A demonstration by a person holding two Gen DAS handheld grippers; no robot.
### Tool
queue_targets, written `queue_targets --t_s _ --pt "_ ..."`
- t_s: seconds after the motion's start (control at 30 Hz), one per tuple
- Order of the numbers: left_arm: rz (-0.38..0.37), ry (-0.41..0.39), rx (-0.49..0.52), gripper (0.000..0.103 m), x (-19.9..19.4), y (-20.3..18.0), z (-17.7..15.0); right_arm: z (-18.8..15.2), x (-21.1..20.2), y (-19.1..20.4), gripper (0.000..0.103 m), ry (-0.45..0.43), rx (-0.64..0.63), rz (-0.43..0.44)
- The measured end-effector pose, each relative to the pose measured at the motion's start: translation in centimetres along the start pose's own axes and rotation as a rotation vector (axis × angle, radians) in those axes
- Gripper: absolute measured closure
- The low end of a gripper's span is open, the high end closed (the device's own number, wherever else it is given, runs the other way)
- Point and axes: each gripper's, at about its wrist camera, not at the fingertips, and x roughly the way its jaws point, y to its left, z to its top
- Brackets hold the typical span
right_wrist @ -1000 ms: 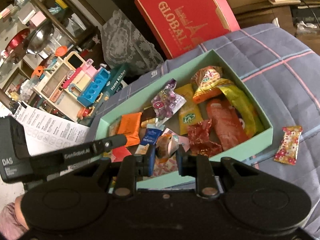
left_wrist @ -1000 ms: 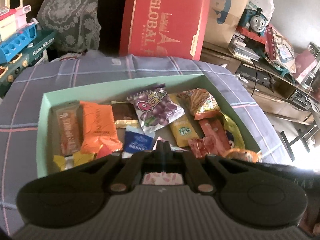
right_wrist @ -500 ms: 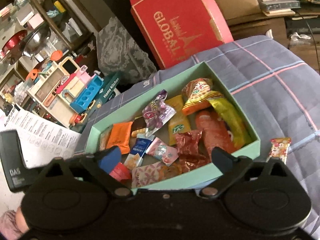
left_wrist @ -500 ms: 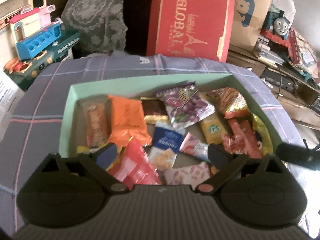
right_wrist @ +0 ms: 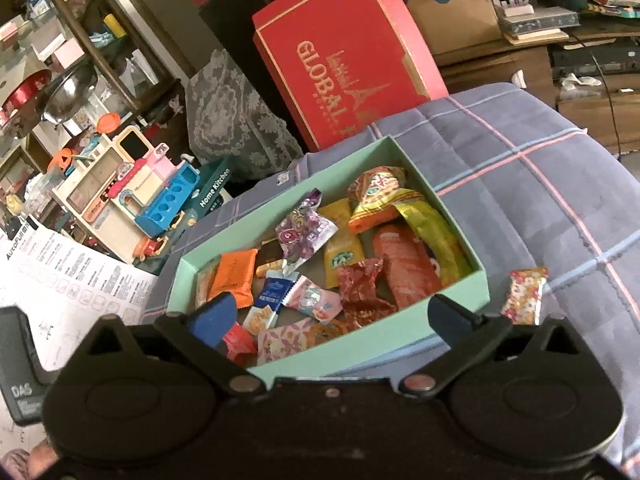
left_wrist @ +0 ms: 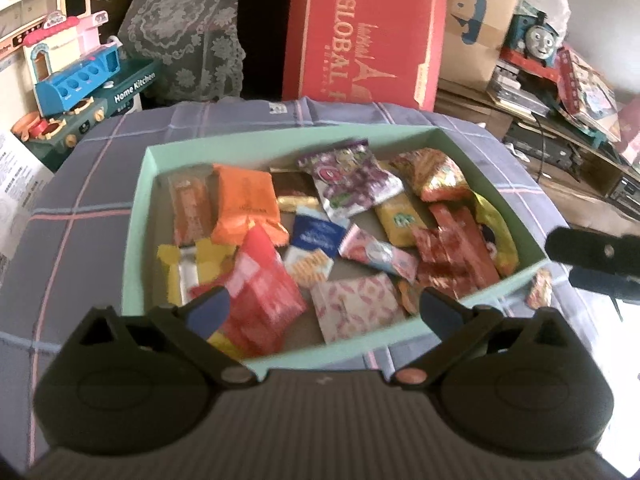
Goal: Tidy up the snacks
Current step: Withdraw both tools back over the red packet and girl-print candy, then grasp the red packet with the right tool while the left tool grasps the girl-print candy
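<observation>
The mint-green box (left_wrist: 138,216) looks like matt cardboard, its inner floor dull grey. The snack packets (left_wrist: 352,184) inside are glossy foil and plastic film, crinkled and catching light. Beneath lies a checked cloth (right_wrist: 532,168), soft and woven. Each hand-held gripper (left_wrist: 324,312) is matt black plastic, ribbed near the camera. The red box (left_wrist: 364,32) behind is smooth card with gold print.

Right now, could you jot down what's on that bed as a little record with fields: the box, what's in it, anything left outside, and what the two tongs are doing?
surface: purple plaid cover
container: mint green box, no lid on it
contents: many mixed snack packets, among them an orange packet and a purple grape packet
left outside: one floral packet on the cover beside the box
left tongs: opening, nothing between them
right tongs: opening, nothing between them
</observation>
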Motion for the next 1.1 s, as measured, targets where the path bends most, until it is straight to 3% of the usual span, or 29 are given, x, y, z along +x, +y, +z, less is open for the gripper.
queue_targets --t_s 0.23,0.43,0.5,0.67,0.73,0.83,1.1 --pt "0.004 0.05 0.052 0.0 -0.6 -0.8 -3.8 -2.4 -1.0 -1.7 0.0 0.046 0.027 -0.029" --pt "0.054 0.111 0.053 0.0 -0.1 0.4 -6.8 -5.6 -0.3 -1.8 0.0 0.163 0.047 0.015" --pt "0.069 0.123 0.042 0.0 0.0 1.2 -7.4 -6.9 0.2 -1.3 0.006 0.217 0.054 0.055" --pt "0.082 0.128 -0.013 0.0 -0.3 2.9 -8.2 -9.0 2.2 0.0 0.052 0.369 0.076 0.134" --pt "0.082 0.129 -0.026 0.0 -0.3 3.4 -8.4 -9.5 2.7 0.4 0.059 0.402 0.091 0.148" --pt "0.08 0.132 -0.035 0.0 -0.2 3.7 -8.6 -9.7 3.4 0.7 0.06 0.413 0.116 0.136" --pt "0.053 0.146 -0.066 0.0 0.1 4.5 -9.5 -8.2 5.5 1.5 0.063 0.348 0.069 -0.011"
